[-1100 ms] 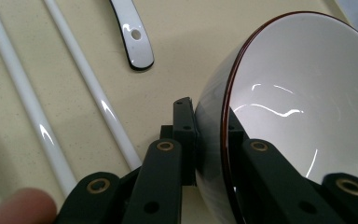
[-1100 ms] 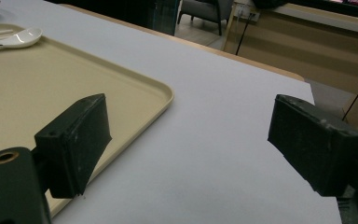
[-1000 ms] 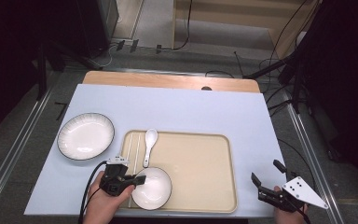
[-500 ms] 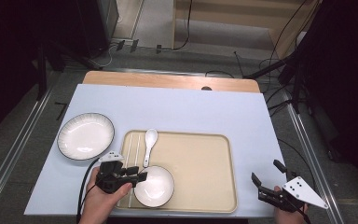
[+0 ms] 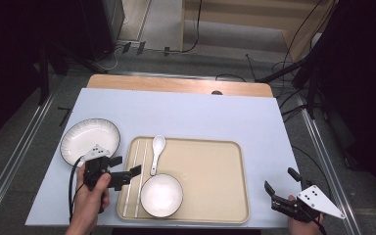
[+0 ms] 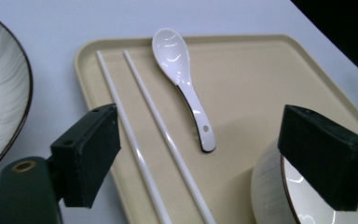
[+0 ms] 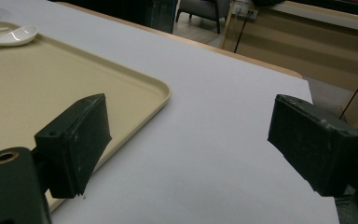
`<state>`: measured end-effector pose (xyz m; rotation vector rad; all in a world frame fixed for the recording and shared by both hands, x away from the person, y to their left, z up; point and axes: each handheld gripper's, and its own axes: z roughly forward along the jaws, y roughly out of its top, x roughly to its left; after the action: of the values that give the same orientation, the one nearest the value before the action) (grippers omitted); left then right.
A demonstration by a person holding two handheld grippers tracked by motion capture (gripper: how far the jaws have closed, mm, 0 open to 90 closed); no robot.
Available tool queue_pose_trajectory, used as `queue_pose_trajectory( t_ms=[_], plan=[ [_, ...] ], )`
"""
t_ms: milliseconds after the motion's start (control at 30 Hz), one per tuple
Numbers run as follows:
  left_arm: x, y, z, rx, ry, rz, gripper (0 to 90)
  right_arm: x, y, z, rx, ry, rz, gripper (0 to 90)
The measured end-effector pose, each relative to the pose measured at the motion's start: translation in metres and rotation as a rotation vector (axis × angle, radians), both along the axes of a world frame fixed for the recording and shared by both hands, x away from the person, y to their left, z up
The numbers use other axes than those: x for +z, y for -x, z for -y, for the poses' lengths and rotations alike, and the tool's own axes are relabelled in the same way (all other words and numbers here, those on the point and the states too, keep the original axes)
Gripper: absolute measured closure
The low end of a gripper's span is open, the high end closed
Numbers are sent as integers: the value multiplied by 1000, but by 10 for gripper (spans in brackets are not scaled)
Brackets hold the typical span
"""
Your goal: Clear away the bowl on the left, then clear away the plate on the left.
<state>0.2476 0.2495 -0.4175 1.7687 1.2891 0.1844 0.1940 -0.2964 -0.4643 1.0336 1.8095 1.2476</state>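
From the high view, my left gripper (image 5: 127,166) sits at the left edge of the tray (image 5: 220,196). Its jaws have just been opening, with nothing between them. The small bowl (image 5: 162,195) is just beside the jaw tips, not touching them. My right gripper (image 5: 281,188) is wide open over the table (image 5: 200,112), holding nothing.

In my left gripper view, two chopsticks (image 6: 142,140) and the spoon (image 6: 184,81) lie on the tray between my jaws. The bowl peeks from under my right jaw.

In my right gripper view, the tray corner is beside my left jaw.
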Motion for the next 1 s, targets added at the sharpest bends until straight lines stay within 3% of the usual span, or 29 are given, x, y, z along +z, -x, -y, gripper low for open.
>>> queue_pose_trajectory(
  t_ms=[133,267,500,800,1000],
  plan=[
    [0,-5,-13,-1,-7,11,62,0,1,1,-1,-1,0,130],
    [1,-11,-27,41,-7,13,18,-1,1,2,-6,-2,-4,130],
    [4,-19,-49,117,-40,12,9,-1,1,0,-4,2,-1,131],
    [3,-26,-74,166,-100,16,0,0,0,1,-5,0,1,130],
    [2,-27,-91,207,-115,22,0,0,-1,3,-11,-2,-4,130]
  ],
)
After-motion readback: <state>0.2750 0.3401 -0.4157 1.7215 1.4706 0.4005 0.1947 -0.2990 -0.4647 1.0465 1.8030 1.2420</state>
